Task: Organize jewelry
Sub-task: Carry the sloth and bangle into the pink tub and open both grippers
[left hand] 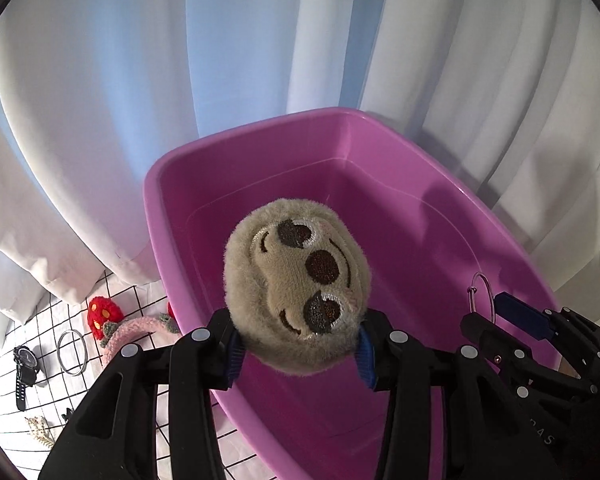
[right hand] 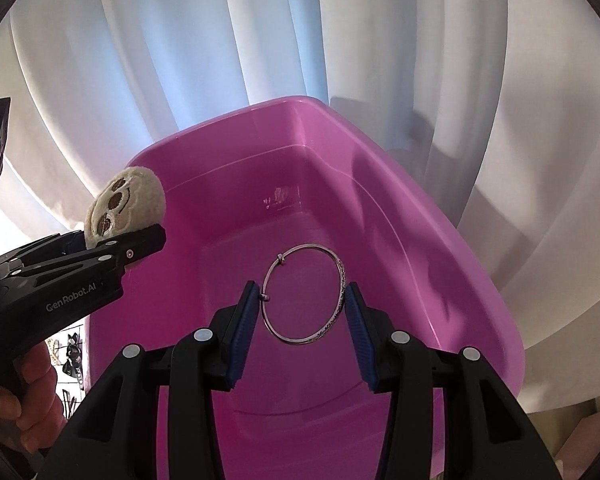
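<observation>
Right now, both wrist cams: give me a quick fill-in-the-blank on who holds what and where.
1. The left gripper is shut on a plush ____ face.
2. The right gripper holds a silver ____.
3. Both are held over a ____ tub.
4. On the grid cloth beside a second bangle lies a black ____.

Missing: sloth; bangle; pink; watch

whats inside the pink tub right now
The pink tub shows only a bare floor. The plush sloth head and silver bangle hang above it, hiding small patches of the floor.
</observation>
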### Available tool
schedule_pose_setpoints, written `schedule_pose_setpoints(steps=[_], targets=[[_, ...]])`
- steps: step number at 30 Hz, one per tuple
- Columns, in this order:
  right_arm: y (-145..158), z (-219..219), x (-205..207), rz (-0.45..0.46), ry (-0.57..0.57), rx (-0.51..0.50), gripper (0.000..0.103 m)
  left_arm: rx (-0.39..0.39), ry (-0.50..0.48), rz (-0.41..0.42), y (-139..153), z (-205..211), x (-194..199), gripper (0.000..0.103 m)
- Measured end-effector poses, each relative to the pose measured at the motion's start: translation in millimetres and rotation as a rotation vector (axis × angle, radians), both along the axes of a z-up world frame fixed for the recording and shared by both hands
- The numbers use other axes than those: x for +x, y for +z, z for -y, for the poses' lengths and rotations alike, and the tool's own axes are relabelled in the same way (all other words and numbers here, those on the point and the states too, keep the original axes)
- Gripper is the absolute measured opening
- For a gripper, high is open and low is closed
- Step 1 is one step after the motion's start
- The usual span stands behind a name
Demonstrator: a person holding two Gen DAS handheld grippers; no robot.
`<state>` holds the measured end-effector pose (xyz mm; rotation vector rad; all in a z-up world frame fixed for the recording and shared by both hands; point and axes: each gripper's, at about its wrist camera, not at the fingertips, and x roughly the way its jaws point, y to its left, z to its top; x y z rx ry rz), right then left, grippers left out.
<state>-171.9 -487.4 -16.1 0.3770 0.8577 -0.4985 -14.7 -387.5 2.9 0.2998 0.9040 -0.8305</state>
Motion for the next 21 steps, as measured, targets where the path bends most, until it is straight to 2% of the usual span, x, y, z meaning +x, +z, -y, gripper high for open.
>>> schedule_pose_setpoints(steps=[7, 17, 20, 21], targets=[[-13.4, 6.1, 2.1, -0.024, -0.002, 0.024, 0.043, 0.030, 0.005, 0.012, -10.3, 8.5, -0.7, 0.045], [-15.4, 5.6, 1.3, -0.034, -0.003, 0.018, 0.044, 0.043, -0.004, 0.032, -12.3, 9.3, -4.8, 0.054], [-13.9, 7.0, 2.7, -0.021, -0.008, 0.021, 0.062, 0.033, -0.012, 0.031, -10.4, 8.1, -6.9, 0.060], [-12.6, 6.5, 1.7, -0.017, -0.011, 0.017, 0.062, 0.031, -0.013, 0.038, -9.2, 7.6, -8.1, 0.065]])
